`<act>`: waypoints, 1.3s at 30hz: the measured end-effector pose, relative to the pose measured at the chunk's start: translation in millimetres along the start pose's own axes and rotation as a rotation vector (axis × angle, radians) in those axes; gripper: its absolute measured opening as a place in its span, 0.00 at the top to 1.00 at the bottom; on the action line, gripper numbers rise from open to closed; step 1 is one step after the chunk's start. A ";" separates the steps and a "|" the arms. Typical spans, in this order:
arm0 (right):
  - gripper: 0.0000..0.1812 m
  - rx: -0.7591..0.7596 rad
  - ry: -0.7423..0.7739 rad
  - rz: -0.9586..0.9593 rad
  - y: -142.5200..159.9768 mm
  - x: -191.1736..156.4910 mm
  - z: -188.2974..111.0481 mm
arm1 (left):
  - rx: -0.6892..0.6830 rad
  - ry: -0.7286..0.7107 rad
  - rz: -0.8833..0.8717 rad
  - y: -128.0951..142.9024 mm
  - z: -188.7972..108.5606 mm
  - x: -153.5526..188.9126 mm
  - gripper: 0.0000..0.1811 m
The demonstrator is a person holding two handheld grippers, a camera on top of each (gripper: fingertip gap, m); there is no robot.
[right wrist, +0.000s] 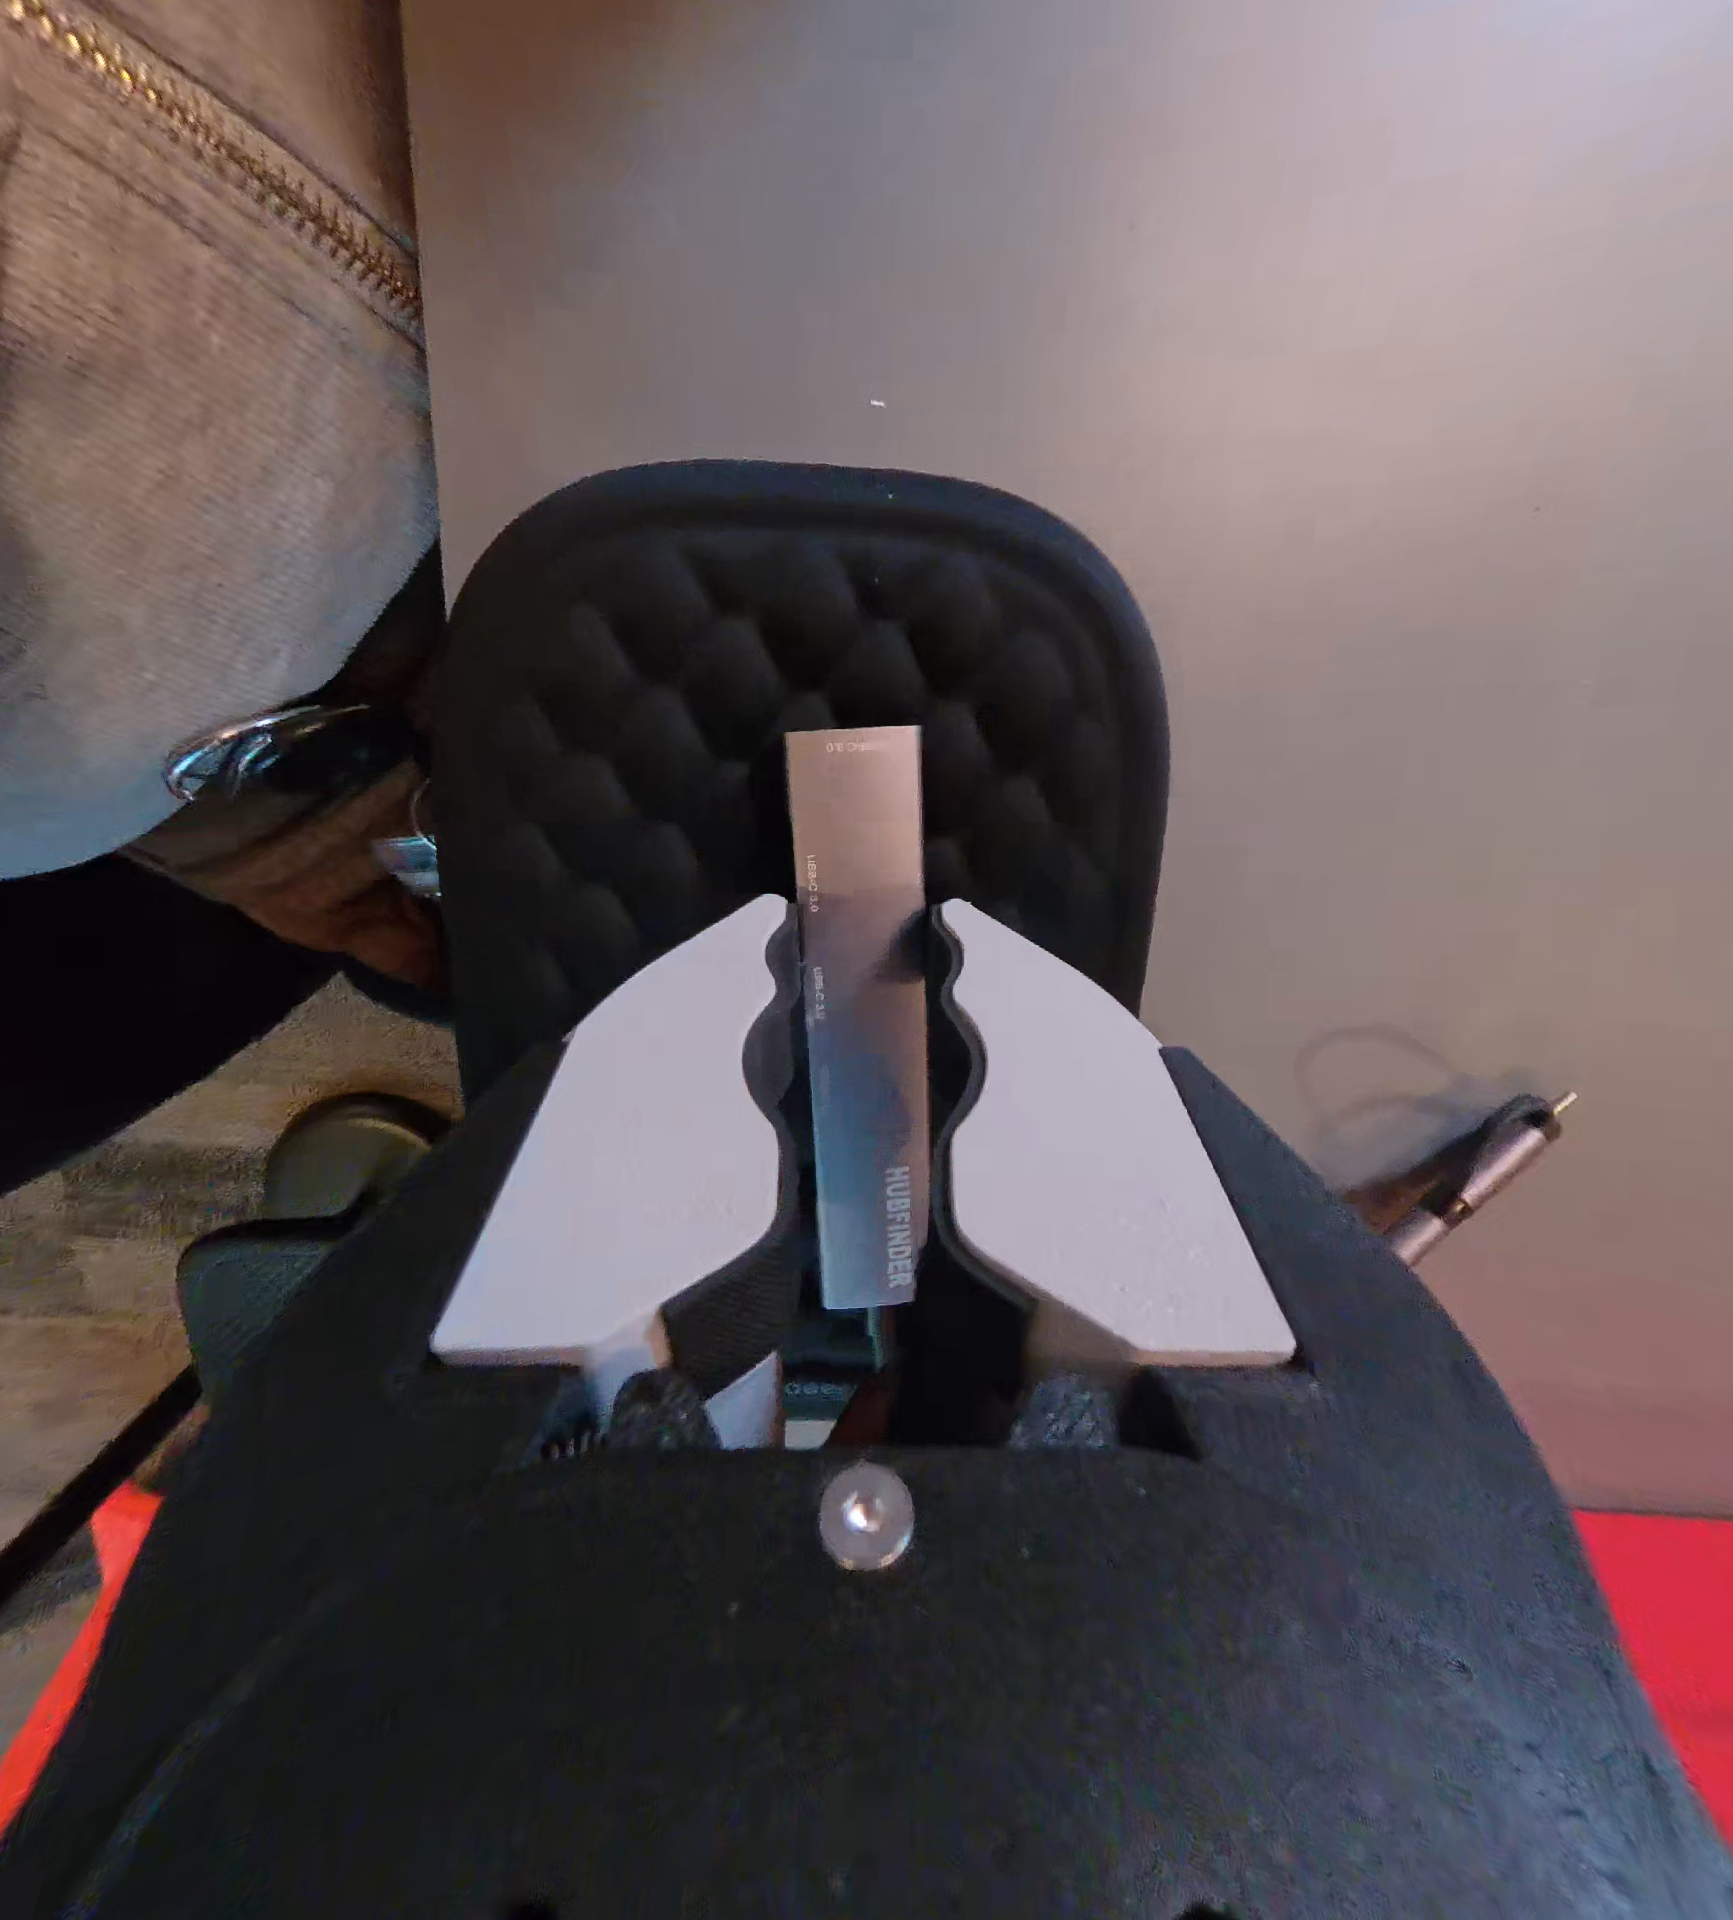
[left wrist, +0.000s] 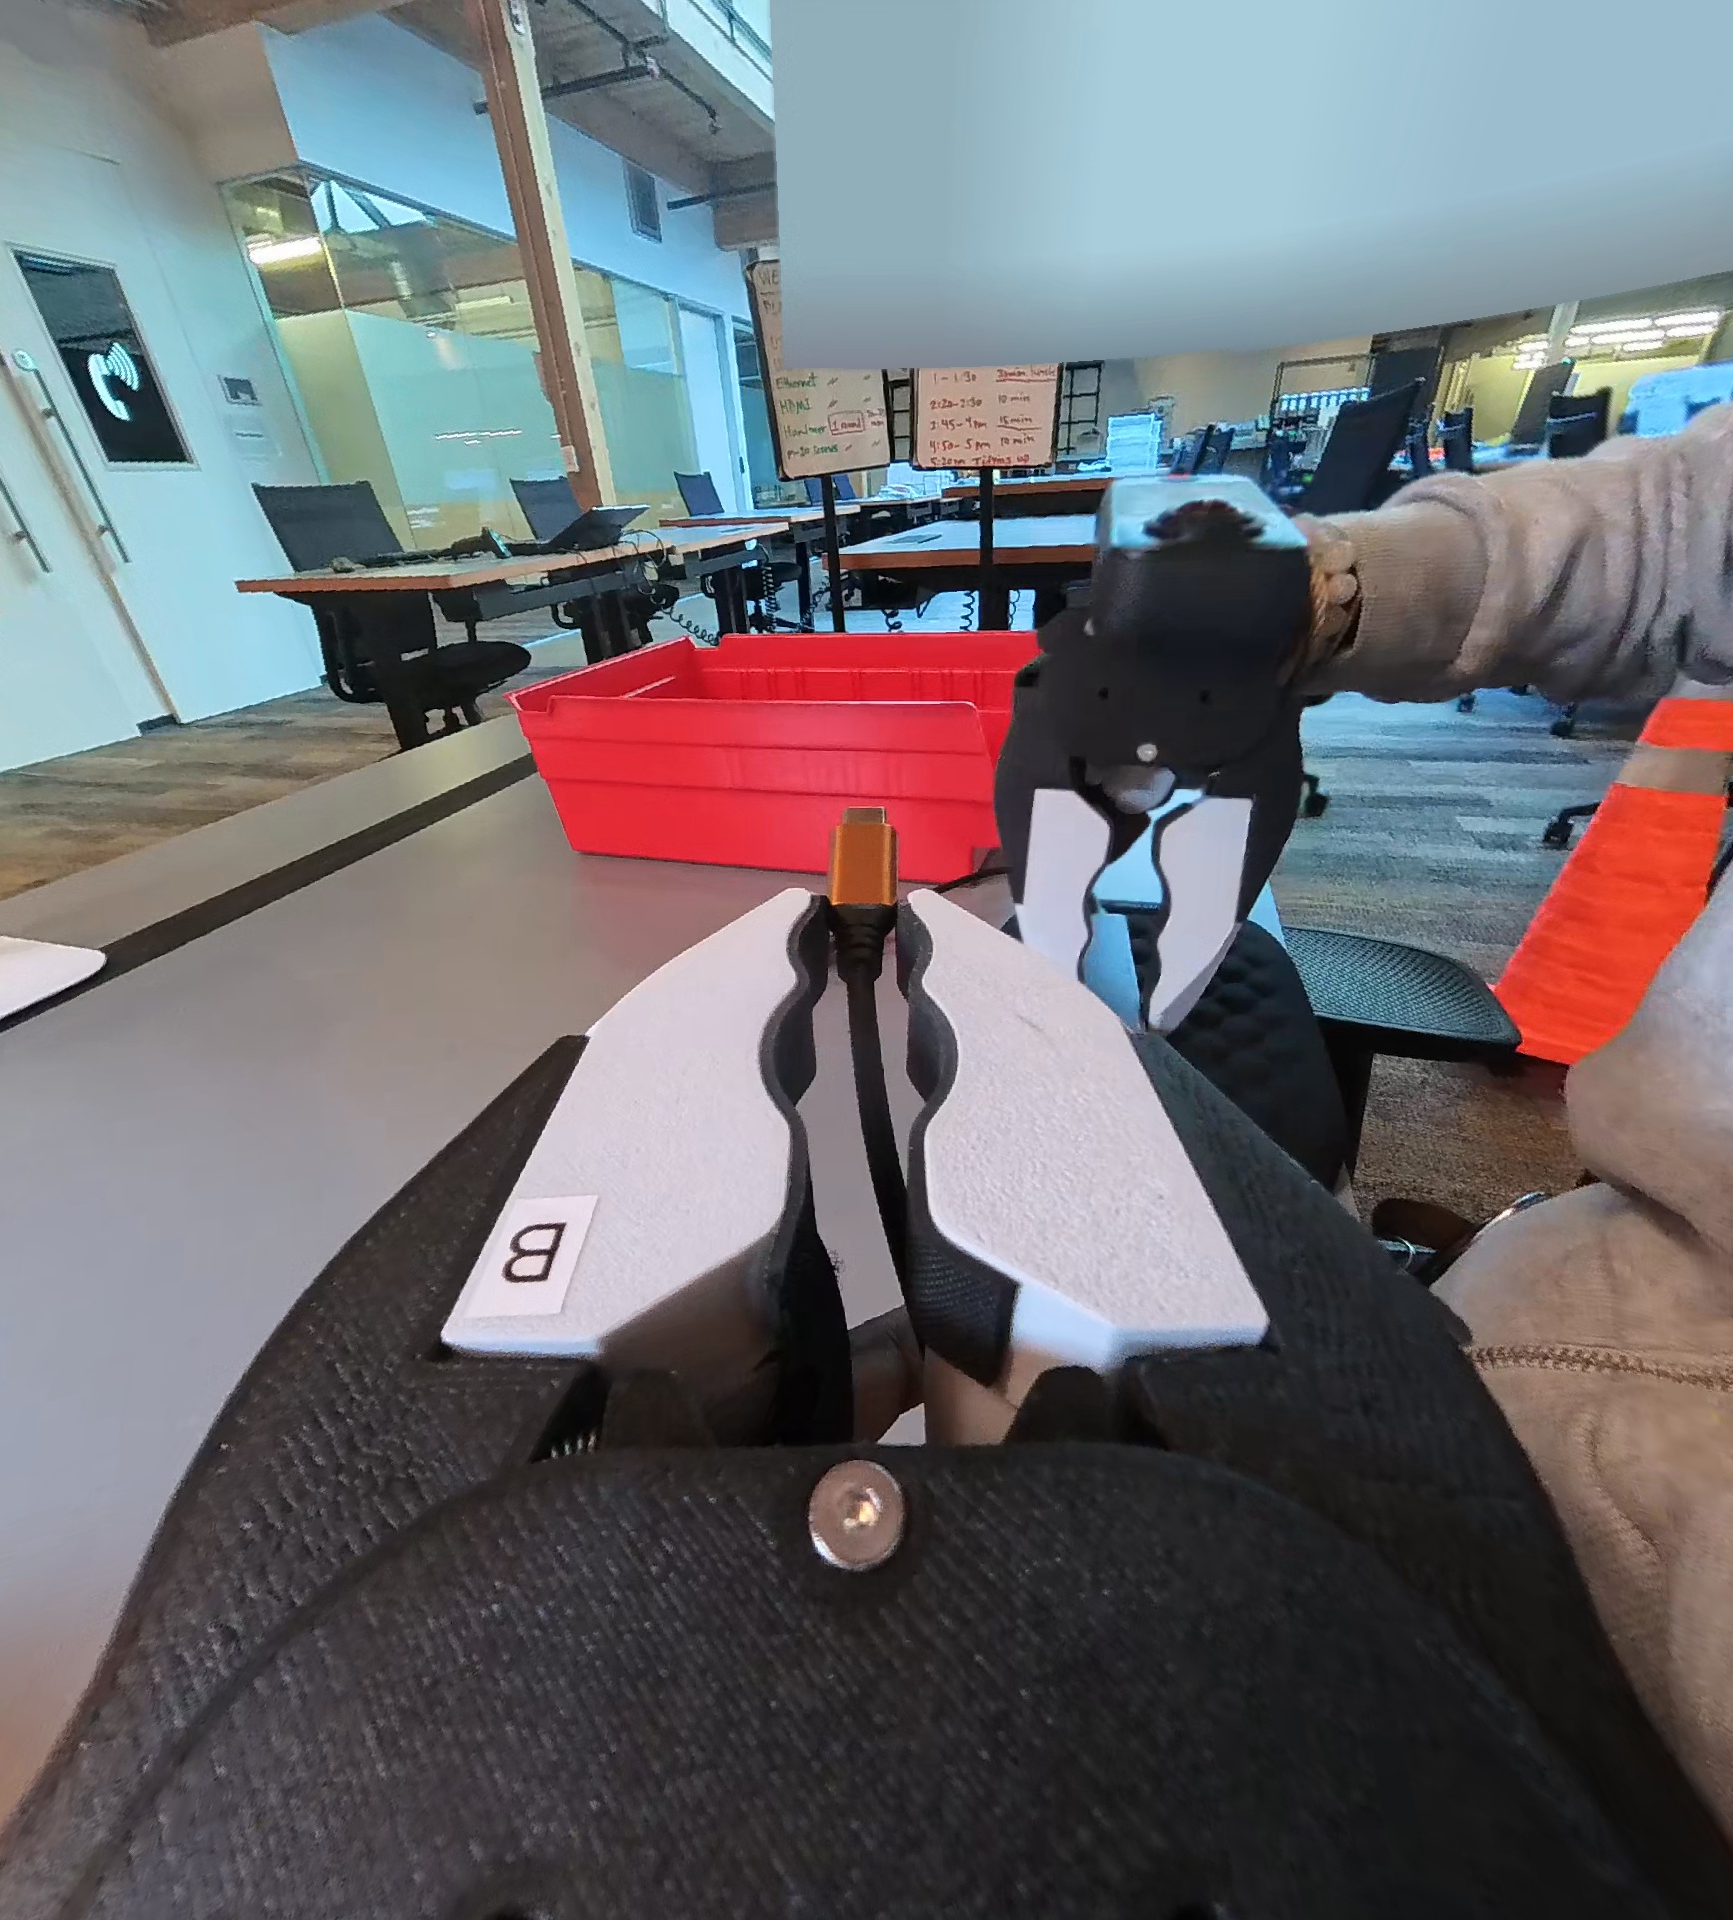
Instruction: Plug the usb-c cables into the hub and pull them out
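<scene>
In the left wrist view my left gripper (left wrist: 860, 914) is shut on a black USB-C cable with an orange plug (left wrist: 864, 857). The plug sticks out past the fingertips, above the grey table (left wrist: 270, 1091). My right gripper (left wrist: 1116, 987) hangs to the right of it, pointing down, shut on the slim grey hub (left wrist: 1111, 951). In the right wrist view my right gripper (right wrist: 862, 909) grips the hub (right wrist: 854, 821) by its long sides, and the hub's far end points at a black chair seat (right wrist: 633, 707). The plug and hub are apart.
A red bin (left wrist: 768, 748) stands on the table behind the plug. A second cable with a grey plug (right wrist: 1485, 1169) lies on the table (right wrist: 1361, 520). A black chair (left wrist: 1246, 1018) stands by the table edge. A person's grey sleeve (left wrist: 1568, 582) and body are at right. One gripper's finger ends stand about 20 cm off the other's.
</scene>
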State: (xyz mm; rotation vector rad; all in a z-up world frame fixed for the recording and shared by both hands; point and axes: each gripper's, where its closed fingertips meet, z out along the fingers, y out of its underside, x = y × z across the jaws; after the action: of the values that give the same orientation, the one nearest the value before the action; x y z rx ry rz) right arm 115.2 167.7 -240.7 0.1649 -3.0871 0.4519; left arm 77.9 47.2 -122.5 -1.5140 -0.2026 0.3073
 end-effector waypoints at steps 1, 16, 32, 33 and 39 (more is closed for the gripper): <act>0.88 -0.026 -0.007 -0.013 0.0 0.2 1.3 | -0.002 0.002 0.002 0.3 0.2 0.5 0.93; 0.88 0.221 0.105 0.137 -23.1 23.1 -27.1 | -0.409 0.135 0.107 58.0 24.4 27.7 0.93; 0.88 0.054 0.033 -0.044 -52.8 49.3 -23.1 | -0.477 0.160 0.017 68.7 27.1 25.3 0.93; 0.88 0.050 0.040 -0.051 -52.7 49.4 -22.5 | -0.482 0.163 0.011 69.7 26.7 25.5 0.93; 0.88 0.068 0.047 -0.042 -55.7 49.0 -22.9 | -0.490 0.152 -0.007 71.2 27.4 23.0 0.93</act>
State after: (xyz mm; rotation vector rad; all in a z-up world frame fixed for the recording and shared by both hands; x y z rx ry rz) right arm 72.5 116.2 -201.3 0.2159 -3.0185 0.5512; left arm 85.7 82.7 -193.4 -2.0118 -0.1694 0.1389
